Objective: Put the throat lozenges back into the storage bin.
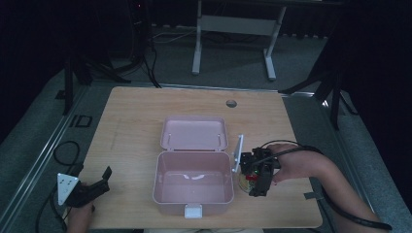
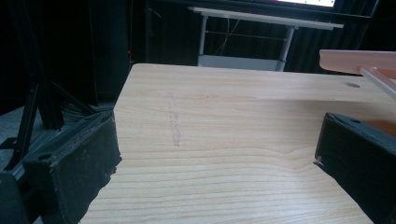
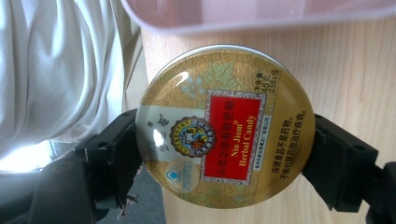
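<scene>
Your right gripper (image 3: 224,154) clamps the candy tin (image 3: 224,126) flat-faced just right of the open pink box (image 1: 193,183), while your left gripper (image 1: 97,184) hangs agape, empty.

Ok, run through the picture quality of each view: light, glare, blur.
High view: dim and soft, dark surroundings, a small glint inside the pink box. Left gripper view: table evenly lit, the near jaws blurred. Right gripper view: candy tin sharp, its print readable, a glare spot upper left on its lid, white cloth washed out.
</scene>
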A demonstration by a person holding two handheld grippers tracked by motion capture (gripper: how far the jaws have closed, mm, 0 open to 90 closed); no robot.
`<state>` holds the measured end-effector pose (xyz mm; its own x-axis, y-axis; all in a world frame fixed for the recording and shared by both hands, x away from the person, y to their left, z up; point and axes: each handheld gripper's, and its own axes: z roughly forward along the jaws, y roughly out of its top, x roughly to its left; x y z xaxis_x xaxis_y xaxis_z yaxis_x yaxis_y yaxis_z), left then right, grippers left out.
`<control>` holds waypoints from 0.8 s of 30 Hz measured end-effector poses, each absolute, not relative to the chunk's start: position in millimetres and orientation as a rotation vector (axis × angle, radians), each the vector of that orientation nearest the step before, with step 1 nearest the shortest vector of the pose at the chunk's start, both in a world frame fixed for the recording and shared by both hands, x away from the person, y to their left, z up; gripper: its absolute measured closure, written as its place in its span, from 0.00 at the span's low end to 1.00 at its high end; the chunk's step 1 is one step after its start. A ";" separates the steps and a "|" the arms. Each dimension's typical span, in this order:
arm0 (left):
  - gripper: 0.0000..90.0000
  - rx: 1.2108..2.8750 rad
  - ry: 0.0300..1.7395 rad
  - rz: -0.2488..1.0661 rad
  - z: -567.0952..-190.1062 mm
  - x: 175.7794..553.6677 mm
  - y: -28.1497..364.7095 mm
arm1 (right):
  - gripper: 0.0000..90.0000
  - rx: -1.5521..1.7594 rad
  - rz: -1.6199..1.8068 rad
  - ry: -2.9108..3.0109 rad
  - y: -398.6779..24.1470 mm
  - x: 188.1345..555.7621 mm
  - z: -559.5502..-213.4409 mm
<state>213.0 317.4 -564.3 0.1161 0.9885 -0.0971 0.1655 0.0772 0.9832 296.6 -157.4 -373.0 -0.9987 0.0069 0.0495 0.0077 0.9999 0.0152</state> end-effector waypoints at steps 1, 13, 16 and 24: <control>0.00 1.316 1.272 0.973 -564.3 212.9 317.3 | 0.22 -0.005 -0.029 -3.091 -154.2 296.8 -372.4; 0.00 1.318 1.267 0.972 -564.3 212.8 317.6 | 0.22 0.103 -0.051 -3.074 -111.7 297.4 -373.2; 0.00 1.319 1.267 0.971 -564.3 212.9 317.7 | 0.22 0.110 -0.047 -3.076 -105.6 298.4 -374.7; 0.00 1.318 1.265 0.968 -564.3 212.8 317.7 | 0.22 0.149 -0.046 -3.070 -86.8 301.3 -383.4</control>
<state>212.8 317.7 -564.3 0.1232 0.9876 -0.0970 0.1646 0.0761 0.9834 301.3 -86.8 -383.4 -0.9930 -0.0978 0.0656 -0.0958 0.9948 0.0333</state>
